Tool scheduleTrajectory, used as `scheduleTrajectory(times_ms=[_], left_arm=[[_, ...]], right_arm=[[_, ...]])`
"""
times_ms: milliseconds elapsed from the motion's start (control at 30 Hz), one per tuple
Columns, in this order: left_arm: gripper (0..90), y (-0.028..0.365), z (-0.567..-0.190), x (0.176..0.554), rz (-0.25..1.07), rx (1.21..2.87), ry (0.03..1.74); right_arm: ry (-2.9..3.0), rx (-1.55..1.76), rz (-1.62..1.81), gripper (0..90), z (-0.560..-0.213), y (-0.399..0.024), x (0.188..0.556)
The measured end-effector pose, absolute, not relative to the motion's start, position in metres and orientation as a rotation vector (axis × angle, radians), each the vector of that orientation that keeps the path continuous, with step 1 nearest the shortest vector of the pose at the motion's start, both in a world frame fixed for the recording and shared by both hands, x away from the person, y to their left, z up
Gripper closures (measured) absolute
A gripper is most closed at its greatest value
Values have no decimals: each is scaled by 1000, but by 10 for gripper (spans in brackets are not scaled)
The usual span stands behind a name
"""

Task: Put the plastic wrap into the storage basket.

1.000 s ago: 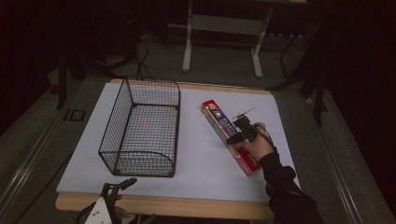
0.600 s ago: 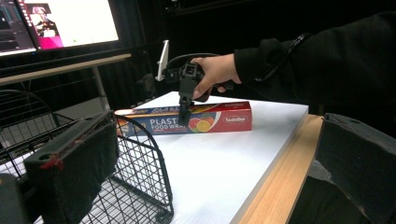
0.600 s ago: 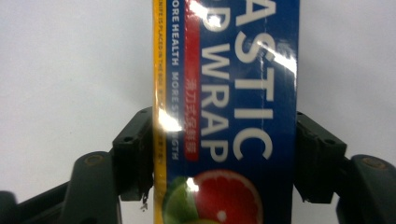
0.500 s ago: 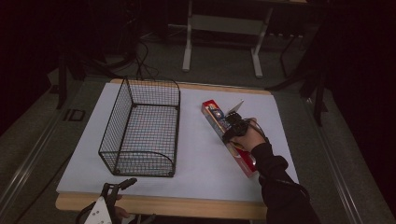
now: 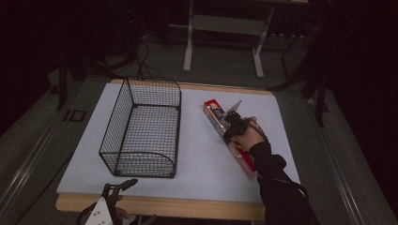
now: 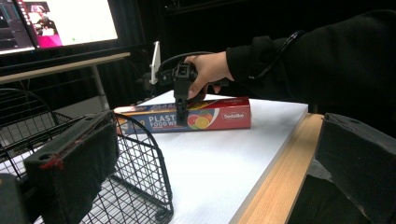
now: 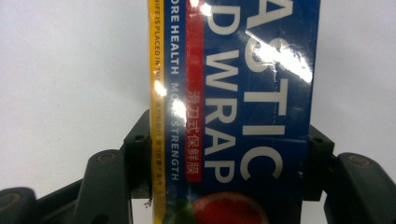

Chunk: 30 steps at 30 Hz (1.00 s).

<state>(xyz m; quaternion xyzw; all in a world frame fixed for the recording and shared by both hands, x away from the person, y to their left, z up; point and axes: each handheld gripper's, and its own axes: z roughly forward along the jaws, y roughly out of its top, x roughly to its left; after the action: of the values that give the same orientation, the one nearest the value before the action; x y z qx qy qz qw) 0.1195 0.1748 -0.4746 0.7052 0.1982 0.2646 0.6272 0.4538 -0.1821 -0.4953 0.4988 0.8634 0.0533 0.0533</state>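
The wrap box [image 5: 228, 135] lies flat on the white sheet [image 5: 197, 154], to the right of the basket [image 5: 143, 129] and apart from it, with bare sheet between. The box's long axis runs diagonally, its far end angled toward the basket's far right corner and its near end toward the table's right front edge.

The right gripper [image 5: 231, 127] is down on the box, roughly at its middle, slightly toward the far end. In the right gripper view the jaws sit one on each long side of the box [image 7: 233, 112], straddling it across the short width, square to the long axis. The pads look to be at or touching the box sides; whether they are already squeezing I cannot tell. The box rests on the sheet, not lifted. The left gripper view shows the same gripper [image 6: 180, 95] standing on top of the box [image 6: 187, 119], with the hand [image 6: 208, 74] above.

The left gripper [image 5: 115, 190] hangs at the table's front edge, just in front of the basket's near wall, jaws spread with nothing between them, and well away from the box. So the right hand is the one on the box.

Key relation: the basket lies to the left of the box with its opening on top, so a lift must carry the box left over the basket's right wall. The basket's length runs front to back, so the box likely needs a small turn to drop in lengthwise.
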Motion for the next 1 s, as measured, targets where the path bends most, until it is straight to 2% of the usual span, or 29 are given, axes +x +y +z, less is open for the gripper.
scheduleTrajectory(times_ms=[467, 1000], left_arm=[[2, 174, -475, 120, 608, 1617, 457], [2, 174, -475, 120, 610, 1616, 460]], right_arm=[[2573, 1585, 271, 393, -459, -186, 445], [2500, 1545, 420, 392, -408, -170, 438]])
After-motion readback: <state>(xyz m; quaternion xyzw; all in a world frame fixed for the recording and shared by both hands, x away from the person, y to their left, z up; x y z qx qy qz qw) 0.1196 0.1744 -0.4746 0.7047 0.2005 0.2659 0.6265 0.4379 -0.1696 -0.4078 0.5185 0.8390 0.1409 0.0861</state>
